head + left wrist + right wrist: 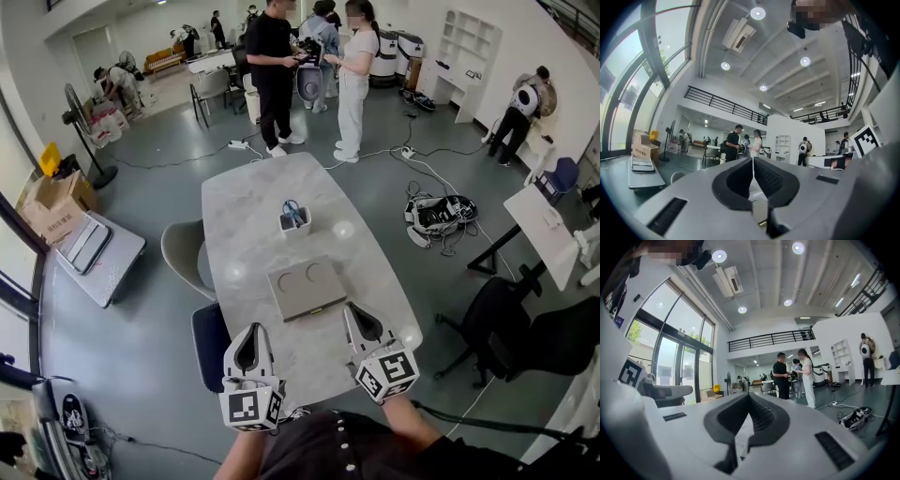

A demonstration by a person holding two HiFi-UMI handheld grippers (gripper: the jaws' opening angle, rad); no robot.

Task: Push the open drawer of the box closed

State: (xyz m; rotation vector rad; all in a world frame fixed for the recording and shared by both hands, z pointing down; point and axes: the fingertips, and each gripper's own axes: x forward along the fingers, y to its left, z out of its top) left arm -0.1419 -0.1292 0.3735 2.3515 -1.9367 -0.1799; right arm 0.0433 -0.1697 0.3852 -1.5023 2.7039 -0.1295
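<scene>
A flat grey-brown box (307,288) with two round dimples in its lid lies in the middle of the pale marble table (253,234). A narrow lighter strip runs along its near edge; how far a drawer stands out I cannot tell. My left gripper (253,330) hovers near the table's front edge, below and left of the box, shut and holding nothing. My right gripper (355,309) sits just off the box's near right corner, also shut and holding nothing. In the left gripper view the left gripper (753,159) points up across the room, as does the right gripper (749,394) in the right gripper view; the box is not visible there.
A small white holder (294,220) with blue-handled scissors stands behind the box. A grey chair (183,253) and a dark chair (210,337) are at the table's left side, a black office chair (525,328) to the right. Two people (314,75) stand beyond the far end.
</scene>
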